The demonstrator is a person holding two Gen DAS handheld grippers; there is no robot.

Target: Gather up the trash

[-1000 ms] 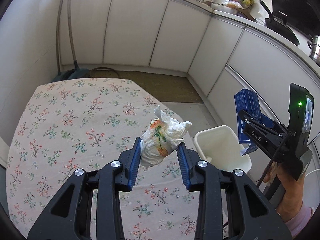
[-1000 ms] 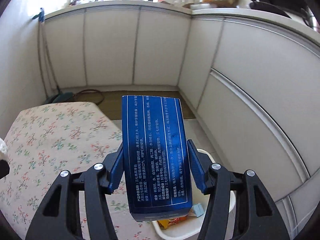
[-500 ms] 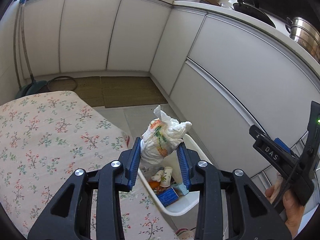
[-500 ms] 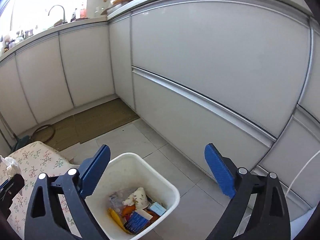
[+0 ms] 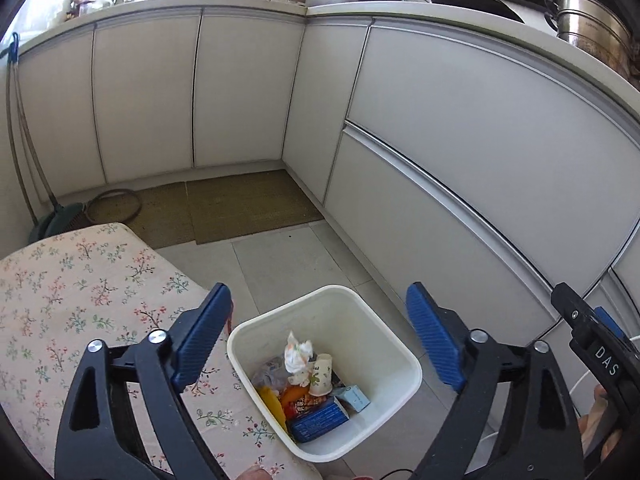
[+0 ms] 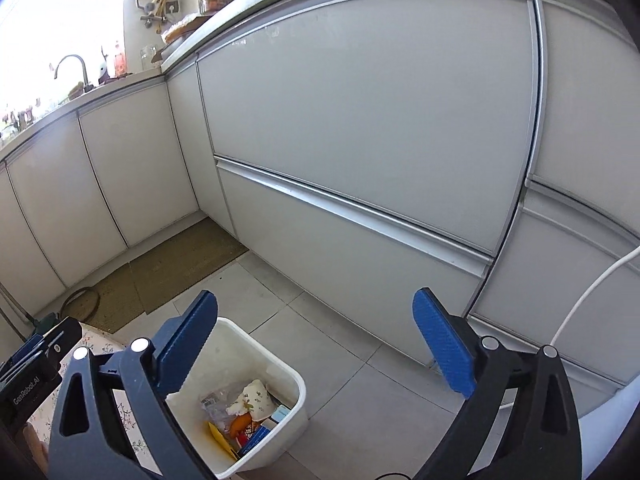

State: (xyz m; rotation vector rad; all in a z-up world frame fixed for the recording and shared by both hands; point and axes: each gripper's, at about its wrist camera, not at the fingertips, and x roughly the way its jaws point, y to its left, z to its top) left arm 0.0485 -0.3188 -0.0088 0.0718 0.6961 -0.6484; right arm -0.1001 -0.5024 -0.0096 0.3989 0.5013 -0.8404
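Hovering over the bin, your left tool and right tool are both opening, nothing between them; tissue and box lie inside, bench touching, cabinets near.

A white, square-mouthed bin was seen on the tiled floor, just beside the table edge. Inside it lay a crumpled printed tissue on top, a small paper cup, a blue box, and orange and yellow wrappers.
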